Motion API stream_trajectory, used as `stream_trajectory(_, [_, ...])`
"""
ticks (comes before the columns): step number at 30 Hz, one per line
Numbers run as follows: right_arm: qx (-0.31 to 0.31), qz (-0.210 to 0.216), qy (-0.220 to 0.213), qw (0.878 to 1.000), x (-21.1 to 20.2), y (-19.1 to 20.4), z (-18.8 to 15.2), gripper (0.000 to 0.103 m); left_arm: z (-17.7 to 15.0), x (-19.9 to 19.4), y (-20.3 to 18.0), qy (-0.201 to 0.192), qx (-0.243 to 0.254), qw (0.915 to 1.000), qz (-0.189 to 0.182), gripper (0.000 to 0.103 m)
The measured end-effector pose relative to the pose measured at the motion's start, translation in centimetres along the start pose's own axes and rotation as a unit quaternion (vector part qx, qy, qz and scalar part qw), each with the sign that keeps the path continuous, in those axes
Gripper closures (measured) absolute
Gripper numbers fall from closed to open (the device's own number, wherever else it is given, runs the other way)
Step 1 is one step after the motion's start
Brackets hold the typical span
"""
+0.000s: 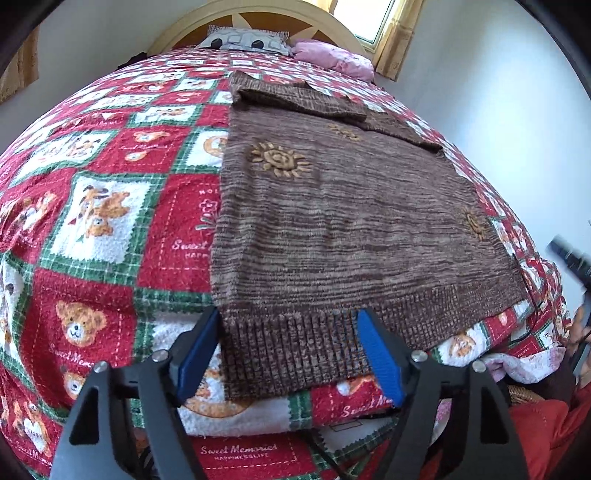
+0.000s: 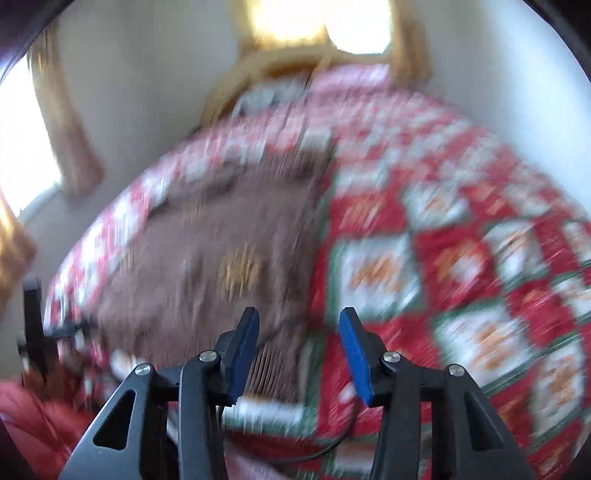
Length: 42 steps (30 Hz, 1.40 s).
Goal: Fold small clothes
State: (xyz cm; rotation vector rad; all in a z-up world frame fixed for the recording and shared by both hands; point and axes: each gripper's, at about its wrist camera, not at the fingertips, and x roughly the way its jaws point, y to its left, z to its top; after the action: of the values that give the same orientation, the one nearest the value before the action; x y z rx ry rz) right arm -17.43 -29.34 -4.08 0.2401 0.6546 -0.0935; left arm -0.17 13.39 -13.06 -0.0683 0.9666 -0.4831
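- Brown knitted sweater [image 1: 332, 229], marled in lighter and darker yarn with tan sun motifs, lies flat on the bed; its ribbed hem [image 1: 295, 343] faces the left wrist camera and a sleeve [image 1: 295, 98] is folded across the far end.
- Bedspread [image 1: 103, 221]: red, green and white patchwork with teddy-bear prints, covering the bed beneath the sweater.
- Left gripper [image 1: 288, 350]: jaws wide apart, blue pads either side of the hem's left corner; the left pad [image 1: 199, 354] sits at the sweater's left edge, the right pad [image 1: 380, 358] over the ribbing. Contact with the cloth cannot be judged.
- Right gripper [image 2: 299, 347]: jaws apart, nothing between them; it hangs above the sweater's [image 2: 207, 251] near right corner, where knit meets bedspread [image 2: 461, 266]. This view is heavily motion-blurred.
- Background, left wrist view: wooden headboard [image 1: 258, 14], grey patterned pillow [image 1: 243, 40], pink pillow [image 1: 332, 59], window with yellow curtain [image 1: 399, 40].
- Lower right of the left wrist view: red fabric [image 1: 535, 424], identity unclear.
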Motion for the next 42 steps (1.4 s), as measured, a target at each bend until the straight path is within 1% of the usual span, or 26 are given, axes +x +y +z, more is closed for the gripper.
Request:
stream_trajectory(2, [0.011, -0.025, -0.068, 0.997, -3.7, -0.8, 1.7, 0.056, 0.1, 0.0, 0.1, 0.000, -0.005, 1.0000, -0.004, 0.025])
stream_trajectory(3, [0.023, -0.011, -0.093, 0.995, -5.9, -1.3, 2.8, 0.056, 0.1, 0.0, 0.2, 0.001, -0.008, 0.9999, -0.006, 0.025])
stream_trajectory(5, [0.053, 0.020, -0.124, 0.991, -9.4, -1.9, 4.4, 0.056, 0.2, 0.0, 0.3, 0.002, -0.014, 0.9998, -0.011, 0.025])
stream_trajectory(7, [0.105, 0.094, -0.187, 0.972, -13.9, -2.6, 5.6, 0.055, 0.3, 0.0, 0.5, 0.003, -0.022, 0.9996, -0.015, 0.025])
stream_trajectory(8, [0.119, 0.132, -0.210, 0.961, -15.5, -2.6, 6.1, 0.047, 0.3, -0.1, 0.6, 0.004, -0.026, 0.9995, -0.017, 0.025])
stream_trajectory(10, [0.131, 0.185, -0.237, 0.945, -17.9, -2.4, 6.9, 0.039, 0.4, -0.1, 0.7, 0.006, -0.033, 0.9992, -0.021, 0.025])
stream_trajectory(12, [0.134, 0.227, -0.261, 0.929, -20.5, -1.7, 7.3, 0.039, 0.5, -0.1, 0.9, 0.007, -0.040, 0.9988, -0.025, 0.025])
stream_trajectory(13, [0.133, 0.242, -0.263, 0.924, -21.2, -1.5, 7.5, 0.039, 0.5, -0.1, 1.0, 0.008, -0.042, 0.9987, -0.027, 0.025])
stream_trajectory(14, [0.128, 0.254, -0.258, 0.923, -21.8, -1.1, 7.8, 0.037, 0.5, -0.1, 1.0, 0.010, -0.041, 0.9987, -0.027, 0.025])
stream_trajectory(15, [0.117, 0.252, -0.243, 0.929, -22.0, -0.5, 8.3, 0.034, 0.5, -0.1, 0.9, 0.011, -0.040, 0.9988, -0.027, 0.025])
stream_trajectory(16, [0.099, 0.226, -0.217, 0.944, -21.7, 0.3, 8.8, 0.031, 0.5, -0.1, 0.9, 0.011, -0.039, 0.9988, -0.027, 0.025])
stream_trajectory(17, [0.082, 0.191, -0.194, 0.959, -20.8, 0.8, 9.0, 0.031, 0.5, -0.1, 0.9, 0.011, -0.037, 0.9989, -0.026, 0.025])
stream_trajectory(19, [0.065, 0.148, -0.147, 0.976, -17.6, 1.1, 8.7, 0.031, 0.4, -0.1, 0.7, 0.011, -0.032, 0.9992, -0.022, 0.025])
stream_trajectory(20, [0.066, 0.148, -0.125, 0.979, -16.0, 1.1, 8.5, 0.031, 0.4, -0.1, 0.5, 0.012, -0.027, 0.9994, -0.018, 0.025])
stream_trajectory(21, [0.077, 0.146, -0.084, 0.983, -13.1, 0.8, 7.9, 0.031, 0.4, -0.1, 0.4, 0.013, -0.024, 0.9995, -0.015, 0.025])
stream_trajectory(23, [0.110, 0.130, -0.018, 0.985, -7.5, -0.4, 6.3, 0.031, 0.4, 0.0, 0.1, 0.013, -0.018, 0.9997, -0.011, 0.024])
stream_trajectory(25, [0.133, 0.119, 0.038, 0.983, -3.0, -1.5, 4.4, 0.032, 0.3, 0.0, 0.0, 0.014, -0.012, 0.9998, -0.012, 0.021])
stream_trajectory(26, [0.144, 0.104, 0.077, 0.981, -0.3, -2.1, 2.6, 0.034, 0.3, 0.1, 0.0, 0.014, -0.009, 0.9998, -0.010, 0.021])
stream_trajectory(28, [0.137, 0.077, 0.127, 0.979, 3.0, -2.2, 0.6, 0.036, 0.1, 0.1, -0.3, 0.013, 0.003, 0.9999, -0.003, 0.021])
stream_trajectory(31, [0.114, 0.045, 0.153, 0.981, 4.8, -2.2, -1.5, 0.036, -0.1, 0.3, -0.8, 0.010, 0.022, 0.9997, 0.003, 0.015])
stream_trajectory(34, [0.082, 0.027, 0.172, 0.981, 6.4, -1.2, -2.1, 0.036, -0.4, 0.6, -1.6, 0.009, 0.047, 0.9987, 0.020, 0.011])
stream_trajectory(36, [0.045, 0.020, 0.179, 0.983, 6.9, 0.2, -2.5, 0.036, -0.6, 0.7, -1.9, 0.009, 0.056, 0.9981, 0.027, 0.011])
stream_trajectory(37, [0.019, 0.004, 0.183, 0.983, 7.2, 1.0, -2.5, 0.036, -0.6, 0.6, -1.9, 0.010, 0.057, 0.9980, 0.026, 0.011])
stream_trajectory(39, [-0.010, -0.012, 0.188, 0.982, 7.5, 2.0, -2.6, 0.036, -0.5, 0.3, -1.7, 0.010, 0.050, 0.9987, 0.011, 0.018])
stream_trajectory(41, [-0.032, -0.012, 0.191, 0.981, 7.6, 3.2, -3.0, 0.036, -0.2, -0.1, -1.0, 0.009, 0.027, 0.9995, -0.010, 0.045])
stream_trajectory(42, [-0.045, -0.007, 0.192, 0.980, 7.7, 3.8, -3.0, 0.036, 0.0, -0.3, -0.3, 0.011, 0.009, 0.9996, -0.023, 0.052])
